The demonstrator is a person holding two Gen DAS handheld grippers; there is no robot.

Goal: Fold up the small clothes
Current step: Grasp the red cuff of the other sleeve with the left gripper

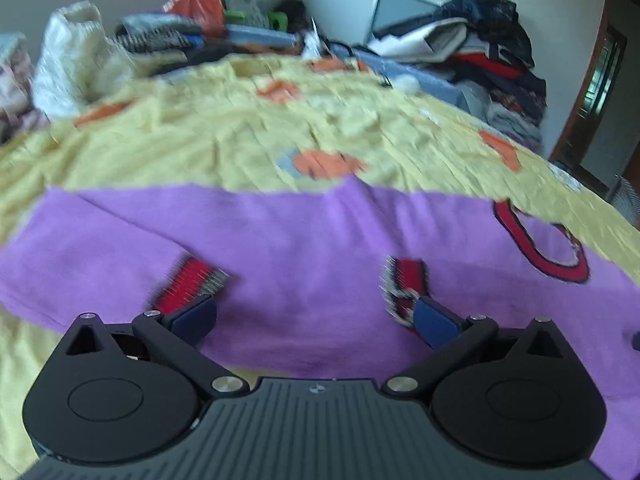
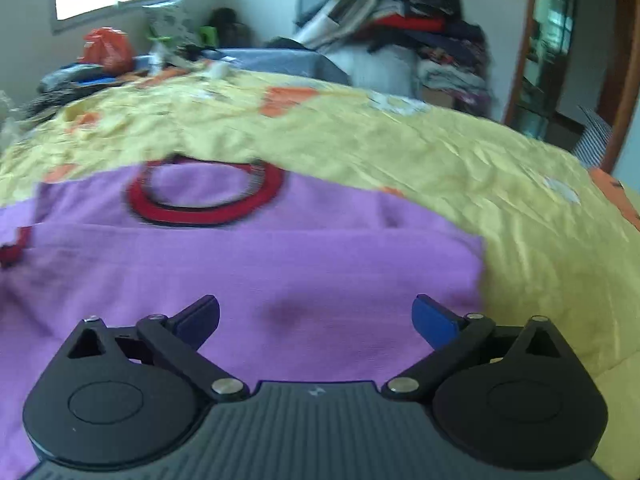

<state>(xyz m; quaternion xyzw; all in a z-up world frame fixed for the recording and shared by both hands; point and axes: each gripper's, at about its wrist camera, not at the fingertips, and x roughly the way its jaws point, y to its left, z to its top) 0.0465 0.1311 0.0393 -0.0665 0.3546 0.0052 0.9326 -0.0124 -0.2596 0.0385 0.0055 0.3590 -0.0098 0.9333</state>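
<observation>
A small purple top (image 1: 304,248) lies flat on the yellow bedspread (image 1: 224,128), its sleeves folded in over the body. Two red striped cuffs (image 1: 188,284) rest on the purple cloth, and a red neckband (image 1: 536,240) sits at the right. My left gripper (image 1: 314,322) hangs open just above the top, one blue pad near each cuff, with nothing between them. In the right wrist view the same purple top (image 2: 256,276) fills the foreground with its red neckband (image 2: 204,196) beyond. My right gripper (image 2: 316,322) stands wide open over the cloth, near the top's right edge.
Piles of clothes (image 1: 480,48) and bags, one an orange bag (image 1: 196,4), crowd the far side of the bed. A wooden door frame (image 2: 532,40) stands at the right. The yellow bedspread (image 2: 540,208) stretches bare to the right of the top.
</observation>
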